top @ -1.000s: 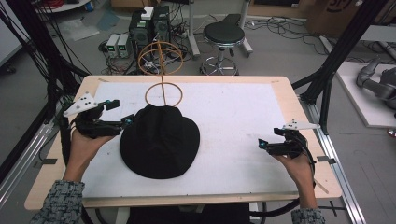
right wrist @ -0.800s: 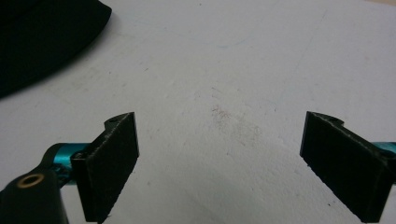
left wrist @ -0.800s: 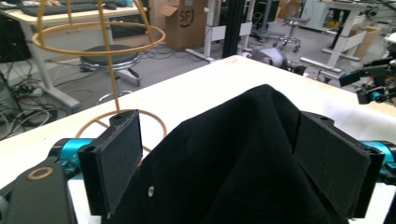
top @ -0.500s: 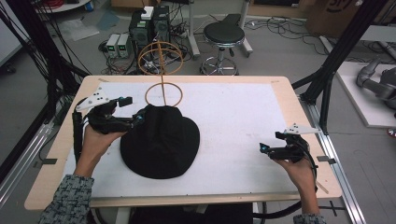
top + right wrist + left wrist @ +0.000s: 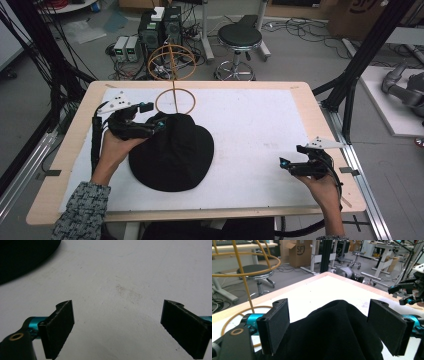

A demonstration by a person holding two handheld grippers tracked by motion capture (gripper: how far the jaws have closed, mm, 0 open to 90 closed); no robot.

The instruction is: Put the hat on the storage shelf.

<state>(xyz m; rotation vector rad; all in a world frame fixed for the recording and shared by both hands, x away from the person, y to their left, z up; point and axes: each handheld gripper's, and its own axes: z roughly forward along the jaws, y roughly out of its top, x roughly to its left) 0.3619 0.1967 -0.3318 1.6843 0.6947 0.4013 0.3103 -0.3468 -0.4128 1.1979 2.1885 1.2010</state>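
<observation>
1. Hat (image 5: pixel 172 152) lies left of centre on the tabletop (image 5: pixel 260 125), crown up, long axis roughly 12 to 6.
2. Left hand-held gripper (image 5: pixel 150 125) sits at the hat's 11 o'clock edge, jaws wide apart astride the fabric, gripping nothing.
3. Right hand-held gripper (image 5: pixel 292 167), wide open and empty, rests well apart at the hat's 3 o'clock; the left is nearer.

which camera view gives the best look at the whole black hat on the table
The high view: the round black fabric hat lies whole on the white table cover, brim outline complete. The left gripper view shows just its raised near part between open jaws. The right gripper view catches a dark brim edge at top left.
</observation>
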